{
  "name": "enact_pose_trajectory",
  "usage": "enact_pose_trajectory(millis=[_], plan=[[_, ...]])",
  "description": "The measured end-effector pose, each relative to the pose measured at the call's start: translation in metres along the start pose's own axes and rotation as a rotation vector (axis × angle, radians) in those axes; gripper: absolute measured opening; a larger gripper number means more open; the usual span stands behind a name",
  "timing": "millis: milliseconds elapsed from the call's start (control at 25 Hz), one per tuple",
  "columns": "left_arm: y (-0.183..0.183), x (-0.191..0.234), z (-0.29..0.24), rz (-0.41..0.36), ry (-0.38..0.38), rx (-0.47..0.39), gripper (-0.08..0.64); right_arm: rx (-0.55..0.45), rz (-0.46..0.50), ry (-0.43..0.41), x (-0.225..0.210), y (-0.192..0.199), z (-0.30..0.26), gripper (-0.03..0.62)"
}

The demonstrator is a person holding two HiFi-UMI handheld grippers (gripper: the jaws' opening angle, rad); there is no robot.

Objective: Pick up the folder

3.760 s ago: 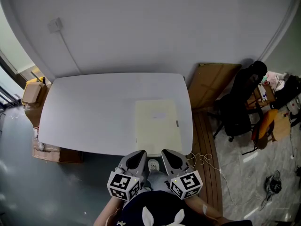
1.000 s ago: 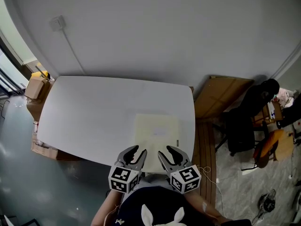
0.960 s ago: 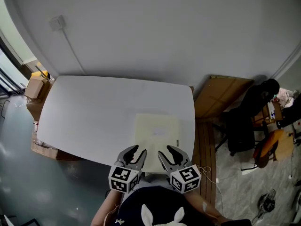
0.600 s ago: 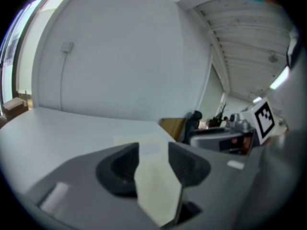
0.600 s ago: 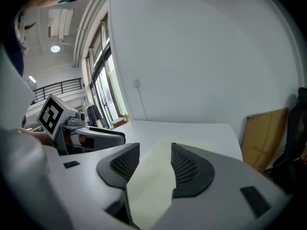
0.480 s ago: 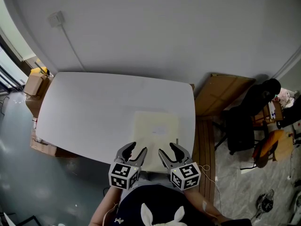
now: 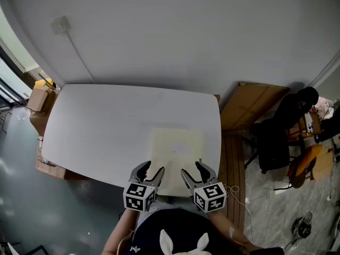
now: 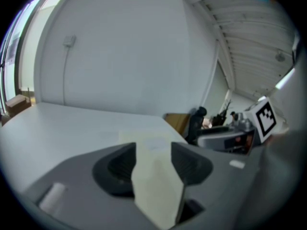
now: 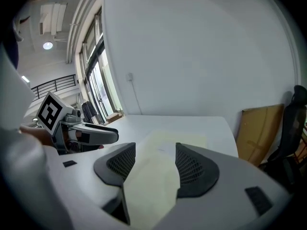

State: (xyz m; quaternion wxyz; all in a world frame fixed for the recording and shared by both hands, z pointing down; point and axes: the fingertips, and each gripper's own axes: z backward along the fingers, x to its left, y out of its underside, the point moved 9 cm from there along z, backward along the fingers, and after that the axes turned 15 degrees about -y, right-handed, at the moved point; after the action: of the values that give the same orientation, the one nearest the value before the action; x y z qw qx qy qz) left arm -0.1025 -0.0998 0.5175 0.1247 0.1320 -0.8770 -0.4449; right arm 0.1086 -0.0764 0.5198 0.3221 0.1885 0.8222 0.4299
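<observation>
The fingers of the left gripper stand apart and are opening, and those of the right gripper stand wider and are opening too; each gripper view shows the pale sheet through the gap, but no pad presses on it, so neither holds anything; the white worktop fills the middle of the head view, bare but for the folder, which lies flat at its near right part, close to the right edge, its near edge at the worktop's near rim and perhaps just over it; I judge the folder light, thin and bendy, with a smooth face that would slide, so a pinch from above would find nothing to bite; the near edge is the place to take it, one finger above and one below, at two spots apart so the sheet does not sag; both grippers sit side by side just before the person's body, marker cubes nearest the person, pointing forward and tilted down at that near edge, the left at its left part, the right at its right.
</observation>
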Motion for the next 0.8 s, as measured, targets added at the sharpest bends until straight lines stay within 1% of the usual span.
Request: enact_pose_trajectory(millis=[440,800], plan=[[0.004,0.008,-0.012,0.002,-0.013,0.040,0.229,0.026,-0.052,0.049,-0.021,0.008,-0.006,0.239],[0.011,0.015,-0.027,0.012,-0.017,0.092,0.247,0.059,-0.090,0.087,-0.036,0.017,-0.010,0.253]])
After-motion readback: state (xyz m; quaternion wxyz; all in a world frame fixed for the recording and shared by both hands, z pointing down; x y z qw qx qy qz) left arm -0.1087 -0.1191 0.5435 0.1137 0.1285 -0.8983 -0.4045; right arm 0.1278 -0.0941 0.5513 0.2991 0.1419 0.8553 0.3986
